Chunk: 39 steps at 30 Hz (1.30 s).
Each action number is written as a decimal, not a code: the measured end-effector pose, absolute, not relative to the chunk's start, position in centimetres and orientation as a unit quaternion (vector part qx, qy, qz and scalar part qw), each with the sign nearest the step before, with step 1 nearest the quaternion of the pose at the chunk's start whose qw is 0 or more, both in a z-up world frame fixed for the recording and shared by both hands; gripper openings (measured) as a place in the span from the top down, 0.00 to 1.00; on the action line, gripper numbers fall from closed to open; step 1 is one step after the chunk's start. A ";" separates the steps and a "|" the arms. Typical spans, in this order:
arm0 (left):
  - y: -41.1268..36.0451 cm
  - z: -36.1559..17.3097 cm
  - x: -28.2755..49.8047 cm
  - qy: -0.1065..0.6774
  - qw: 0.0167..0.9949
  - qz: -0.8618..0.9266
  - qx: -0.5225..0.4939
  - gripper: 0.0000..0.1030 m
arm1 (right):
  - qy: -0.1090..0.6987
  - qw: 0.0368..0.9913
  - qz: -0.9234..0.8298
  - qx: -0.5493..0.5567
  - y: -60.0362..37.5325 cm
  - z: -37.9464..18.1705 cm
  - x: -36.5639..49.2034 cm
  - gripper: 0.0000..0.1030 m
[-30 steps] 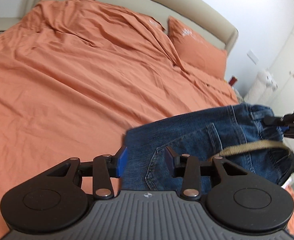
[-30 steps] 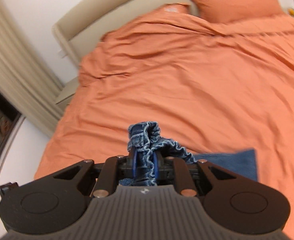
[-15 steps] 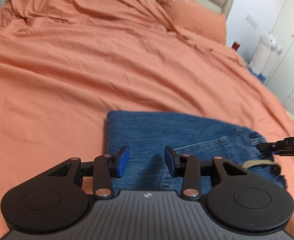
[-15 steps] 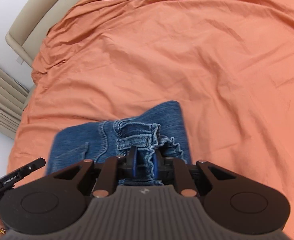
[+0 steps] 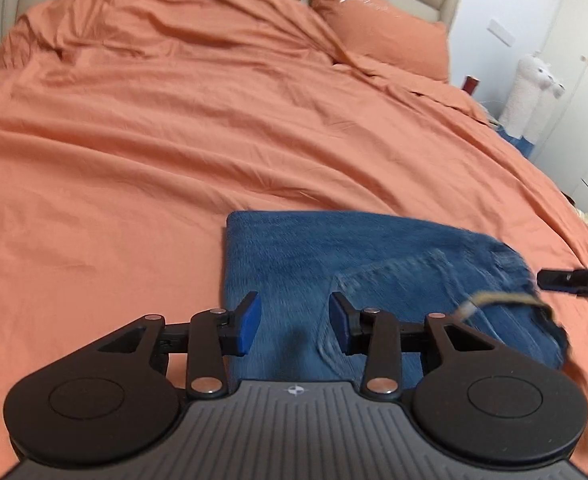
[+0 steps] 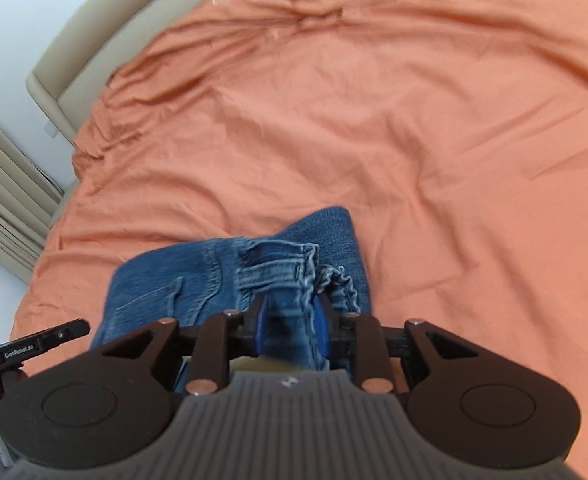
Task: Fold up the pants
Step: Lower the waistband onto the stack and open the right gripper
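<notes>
Folded jeans lie near the bed's near edge, wide orange sheet beyond. Left gripper hovers spread, empty — right gripper pinches the waistband, whose lower part is hidden.
</notes>
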<state>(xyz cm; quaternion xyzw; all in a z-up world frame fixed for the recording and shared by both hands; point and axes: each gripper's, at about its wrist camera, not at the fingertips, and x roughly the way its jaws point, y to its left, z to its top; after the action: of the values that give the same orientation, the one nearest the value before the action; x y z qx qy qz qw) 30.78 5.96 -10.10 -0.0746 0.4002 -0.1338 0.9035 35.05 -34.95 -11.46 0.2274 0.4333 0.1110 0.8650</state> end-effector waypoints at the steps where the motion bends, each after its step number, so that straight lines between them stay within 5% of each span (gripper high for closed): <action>1: 5.9 -9.6 29.4 0.398 0.905 -0.136 -0.064 0.55 | 0.426 0.870 0.108 0.224 -35.2 -10.9 33.8 0.79; 10: 5.4 -8.6 20.5 0.396 0.908 -0.139 0.013 0.49 | 0.357 0.905 0.124 0.197 -34.2 -11.2 25.5 0.79; 18: 3.5 -12.5 16.9 0.410 0.900 -0.128 0.068 0.43 | 0.388 0.888 0.108 0.224 -34.6 -15.2 26.9 0.86; 22: 3.0 -12.8 17.3 0.401 0.900 -0.125 0.113 0.83 | 0.390 0.890 0.112 0.209 -34.3 -15.0 26.9 0.87; 25: 2.1 -11.8 16.1 0.380 0.893 -0.143 0.195 0.94 | 0.395 0.890 0.112 0.198 -34.2 -15.3 27.0 0.88; 39: 3.5 -16.4 17.4 0.455 0.864 -0.148 0.156 0.95 | 0.409 0.898 0.122 0.105 -32.4 -16.6 27.4 0.88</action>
<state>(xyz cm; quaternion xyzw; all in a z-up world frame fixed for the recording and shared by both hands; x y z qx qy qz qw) 17.36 3.48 -16.39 0.1557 0.4553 -0.1483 0.8640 27.37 -32.43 -16.63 0.1051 0.4088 0.1224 0.8983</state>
